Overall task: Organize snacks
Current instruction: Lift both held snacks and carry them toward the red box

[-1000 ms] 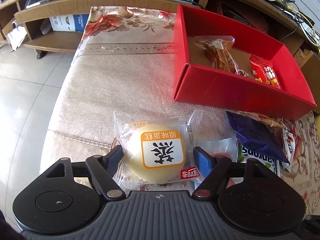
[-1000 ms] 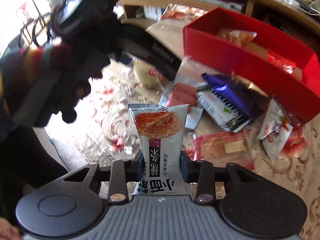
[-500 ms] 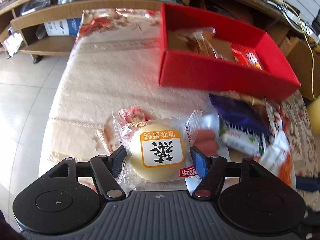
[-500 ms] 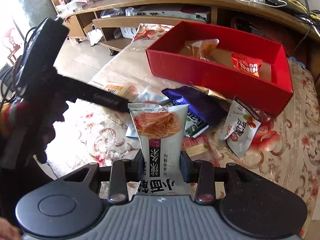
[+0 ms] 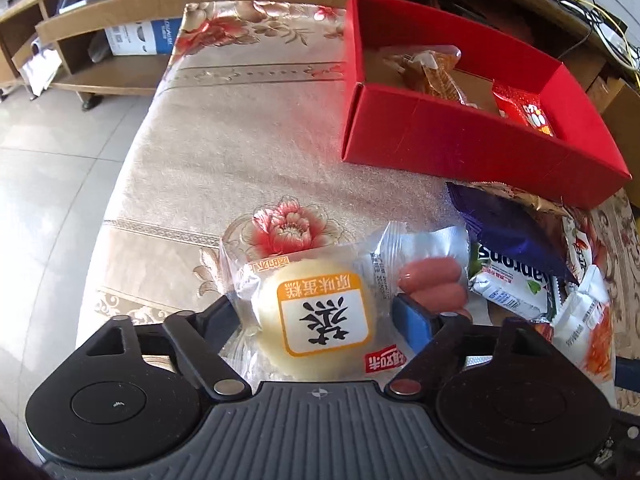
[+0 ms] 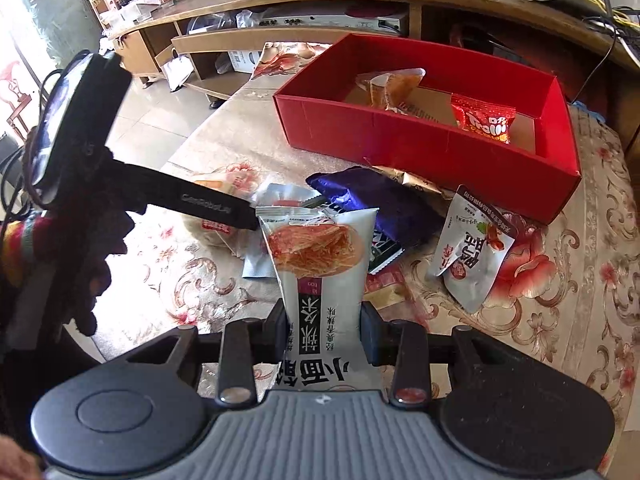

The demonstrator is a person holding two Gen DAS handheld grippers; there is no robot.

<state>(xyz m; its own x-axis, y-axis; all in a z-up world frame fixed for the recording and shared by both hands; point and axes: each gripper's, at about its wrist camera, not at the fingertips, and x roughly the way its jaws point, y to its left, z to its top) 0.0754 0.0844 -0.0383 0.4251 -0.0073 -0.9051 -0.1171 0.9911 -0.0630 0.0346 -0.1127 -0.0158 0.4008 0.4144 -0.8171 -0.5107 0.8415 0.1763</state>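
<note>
A round yellow cake in a clear wrapper [image 5: 320, 320] lies on the flowered cloth between the fingers of my left gripper [image 5: 315, 310]. The jaws are opening, and the blue right pad [image 5: 412, 322] stands clear of the cake. My right gripper [image 6: 324, 328] is shut on a white packet with orange strips printed on it [image 6: 320, 248] and holds it upright above the table. The red box [image 6: 400, 140] stands at the back with a brown-orange packet [image 6: 392, 84] and a red packet [image 6: 484, 120] inside. One finger [image 6: 192, 200] of the left gripper reaches over the cake [image 6: 216, 232].
Loose snacks lie in front of the box: a sausage pack [image 5: 432, 284], a purple bag [image 5: 508, 236], a white-and-green pack [image 5: 508, 288] and a white pouch with red print [image 6: 472, 256]. The table's left edge drops to a tiled floor [image 5: 52, 184]. Wooden shelves [image 5: 112, 12] run behind.
The left gripper's fingers have spread a little around the cake, which now rests lower over the cloth. The right gripper has lifted and swung its packet clear of the left arm.
</note>
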